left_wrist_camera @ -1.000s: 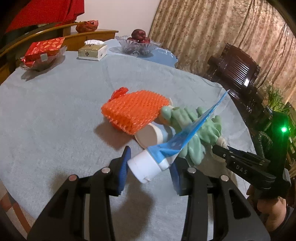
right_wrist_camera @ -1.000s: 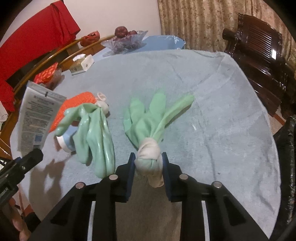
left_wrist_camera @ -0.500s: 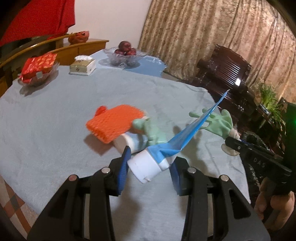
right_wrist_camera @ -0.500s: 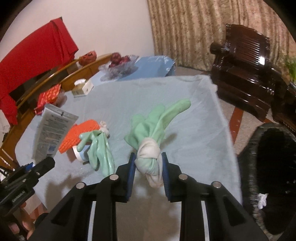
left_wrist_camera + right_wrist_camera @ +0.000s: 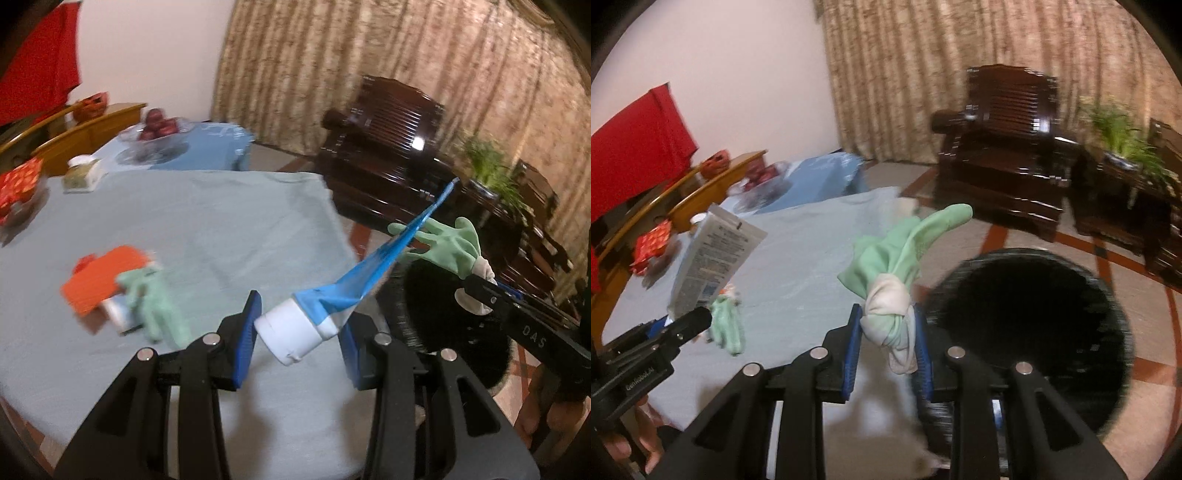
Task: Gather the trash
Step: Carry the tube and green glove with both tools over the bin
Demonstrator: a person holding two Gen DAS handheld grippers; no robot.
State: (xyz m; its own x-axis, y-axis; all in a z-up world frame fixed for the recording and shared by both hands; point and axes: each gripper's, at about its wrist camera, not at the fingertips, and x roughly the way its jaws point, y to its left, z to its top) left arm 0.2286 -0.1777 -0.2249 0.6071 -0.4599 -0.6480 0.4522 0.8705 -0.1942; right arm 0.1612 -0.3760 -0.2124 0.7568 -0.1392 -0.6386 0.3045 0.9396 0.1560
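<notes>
Grippers both carry trash: the left gripper (image 5: 299, 339) is closed on the white cap end of a blue tube (image 5: 332, 302), whose flat tail slants up and to its right. The right gripper (image 5: 886, 343) clamps the knotted cuff of a green glove (image 5: 901, 254), fingers pointing forward. A black bin (image 5: 1034, 332) gapes just right of it. Another glove (image 5: 155, 306) lies on the table (image 5: 221, 229) ahead-left of the left gripper, touching an orange net (image 5: 99, 277).

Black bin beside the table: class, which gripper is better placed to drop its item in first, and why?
Right. The right gripper, shut on the knotted green glove, is beside the black bin. The left gripper, holding the tube, is mostly over the table.
</notes>
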